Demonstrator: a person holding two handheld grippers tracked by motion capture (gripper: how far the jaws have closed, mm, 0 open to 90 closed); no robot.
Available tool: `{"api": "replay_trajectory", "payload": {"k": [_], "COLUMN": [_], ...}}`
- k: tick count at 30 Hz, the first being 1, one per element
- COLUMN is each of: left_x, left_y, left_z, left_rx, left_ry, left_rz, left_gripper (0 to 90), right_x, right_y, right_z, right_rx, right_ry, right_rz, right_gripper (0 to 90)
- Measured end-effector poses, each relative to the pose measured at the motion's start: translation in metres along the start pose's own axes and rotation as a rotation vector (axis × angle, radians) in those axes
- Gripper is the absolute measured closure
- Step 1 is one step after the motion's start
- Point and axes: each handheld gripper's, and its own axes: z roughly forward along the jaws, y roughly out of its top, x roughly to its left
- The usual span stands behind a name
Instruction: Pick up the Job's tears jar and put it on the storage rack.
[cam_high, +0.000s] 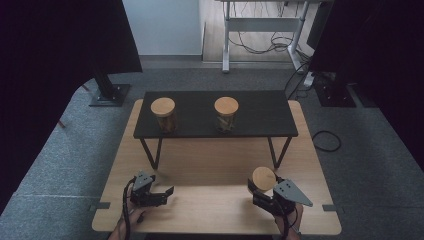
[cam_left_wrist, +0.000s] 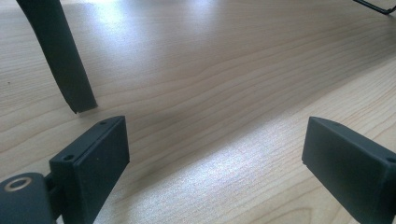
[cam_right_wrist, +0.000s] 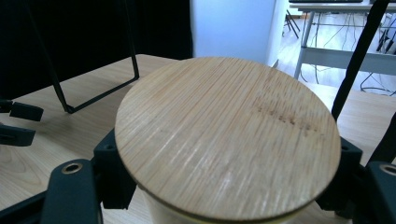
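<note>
1. Jar w/ round bamboo lid (cam_high: 263, 177) sits at approx 4 o'clock of the desk (cam_high: 210, 165), in front of the right leg of the black riser shelf (cam_high: 250, 112). In the right gripper view the lid (cam_right_wrist: 229, 135) is large & close, tilted slightly; pale jar body just visible under the rim.
2. Right claw (cam_high: 261, 189) pinches that jar: pads pressed on both sides just below the lid, one at 9 o'clock, other at 3 o'clock of it in the right gripper view. Can't tell if the jar base touches the desk.
3. Left claw (cam_high: 167, 192) at approx 7 o'clock of the desk, spread wide, nothing between the pads. In the left gripper view the left claw (cam_left_wrist: 215, 154) has bare wood grain between its pads (cam_left_wrist: 100, 154); a dark shelf leg (cam_left_wrist: 63, 60) stands at 11 o'clock, apart from them.
4. Two claws well apart, both near the desk's front edge.
5. On the riser shelf, at 12 o'clock: 2 more jars w/ bamboo lids, one left (cam_high: 163, 114), one center (cam_high: 226, 113), both upright, apart from each other.
6. Beyond: grey carpet (cam_high: 350, 150), a loose cable loop (cam_high: 326, 141) at 3 o'clock, a white-framed table (cam_high: 265, 25) w/ cables at the back.
</note>
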Motion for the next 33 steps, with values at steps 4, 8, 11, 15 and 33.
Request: {"api": "replay_trajectory", "payload": {"k": [4, 8, 11, 15, 33], "left_x": [0.0, 0.0, 0.0, 0.0, 0.0], "left_y": [0.0, 0.0, 0.0, 0.0, 0.0], "left_z": [0.0, 0.0, 0.0, 0.0, 0.001], "left_rx": [0.001, 0.002, 0.002, 0.003, 0.009], "left_ry": [0.001, 0.002, 0.003, 0.003, -0.007], "left_rz": [0.001, 0.001, 0.002, 0.004, 0.0], "left_gripper": [6.9, 6.9, 6.9, 6.9, 6.8], "right_x": [0.0, 0.001, 0.001, 0.002, 0.005], "right_y": [0.003, 0.005, 0.006, 0.007, 0.021], "right_z": [-0.002, -0.004, -0.004, -0.005, -0.006], "right_rx": [-0.01, -0.021, -0.023, -0.029, -0.057], "right_ry": [0.0, 0.0, -0.001, 0.001, 0.0], "right_rz": [0.0, 0.003, 0.001, 0.002, 0.003], "right_gripper": [24.8, 24.8, 24.7, 24.8, 24.8]}}
